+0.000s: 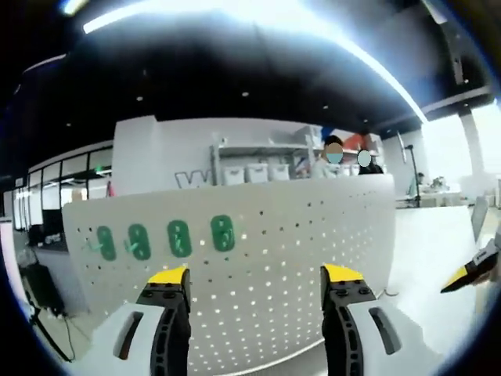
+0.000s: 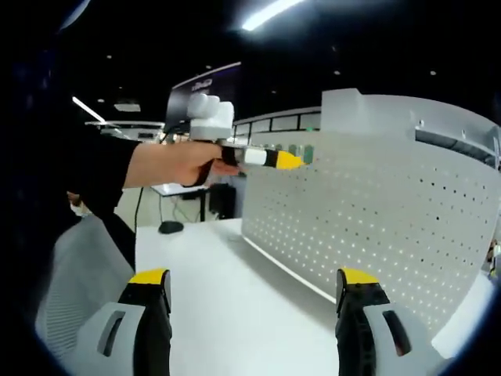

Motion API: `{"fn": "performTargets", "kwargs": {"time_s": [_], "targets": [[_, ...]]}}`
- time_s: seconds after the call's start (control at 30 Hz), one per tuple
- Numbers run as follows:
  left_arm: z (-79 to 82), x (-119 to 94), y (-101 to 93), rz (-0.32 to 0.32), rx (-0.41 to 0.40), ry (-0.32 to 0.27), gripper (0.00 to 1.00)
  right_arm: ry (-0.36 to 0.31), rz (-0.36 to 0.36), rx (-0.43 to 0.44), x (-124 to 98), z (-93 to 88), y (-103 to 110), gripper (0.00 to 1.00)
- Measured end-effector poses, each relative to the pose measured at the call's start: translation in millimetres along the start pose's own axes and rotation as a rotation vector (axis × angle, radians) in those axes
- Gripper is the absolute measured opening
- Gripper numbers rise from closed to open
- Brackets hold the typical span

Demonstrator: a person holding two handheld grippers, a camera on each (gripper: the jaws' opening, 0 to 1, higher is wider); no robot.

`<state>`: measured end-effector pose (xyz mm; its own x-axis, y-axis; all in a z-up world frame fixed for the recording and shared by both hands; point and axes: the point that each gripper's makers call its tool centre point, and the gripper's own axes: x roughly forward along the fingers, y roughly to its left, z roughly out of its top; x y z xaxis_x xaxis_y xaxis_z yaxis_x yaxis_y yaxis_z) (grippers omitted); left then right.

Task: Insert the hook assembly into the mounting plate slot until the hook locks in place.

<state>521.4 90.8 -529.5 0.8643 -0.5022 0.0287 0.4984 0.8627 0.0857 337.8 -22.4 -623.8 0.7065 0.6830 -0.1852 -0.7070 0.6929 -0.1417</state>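
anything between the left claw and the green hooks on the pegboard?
Nothing visible. The left claw is open and empty, facing the white pegboard; four green hooks sit in a row on the board, up and left of the claw. The space between looks unobstructed.

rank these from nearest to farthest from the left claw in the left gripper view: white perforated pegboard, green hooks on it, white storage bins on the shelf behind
1. White perforated pegboard: straight ahead of the left claw, its lower part between the jaws.
2. Four green hooks: in a row on the board's upper left.
3. White storage bins: on the shelf past the board's top edge.
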Motion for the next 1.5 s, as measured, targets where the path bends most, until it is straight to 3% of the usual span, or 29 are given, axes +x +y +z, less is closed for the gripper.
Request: {"fn": "performTargets", "kwargs": {"time_s": [0.63, 1.0, 1.5], "targets": [[-23.2, -81, -13.3, -0.094, -0.005, 0.025, 0.78, 0.000, 0.015, -0.021, 2, 9.0, 5, 0.89], [-36.7, -134, -12.0, -0.092, -0.034, 0.041, 0.81, -0.005, 0.019, -0.031, 4, 16.5, 7, 0.90], [-52.8, -178, -23.4, -0.091, -0.086, 0.039, 0.85, -0.027, 0.020, -0.024, 0, 26.3, 9, 0.90]]}}
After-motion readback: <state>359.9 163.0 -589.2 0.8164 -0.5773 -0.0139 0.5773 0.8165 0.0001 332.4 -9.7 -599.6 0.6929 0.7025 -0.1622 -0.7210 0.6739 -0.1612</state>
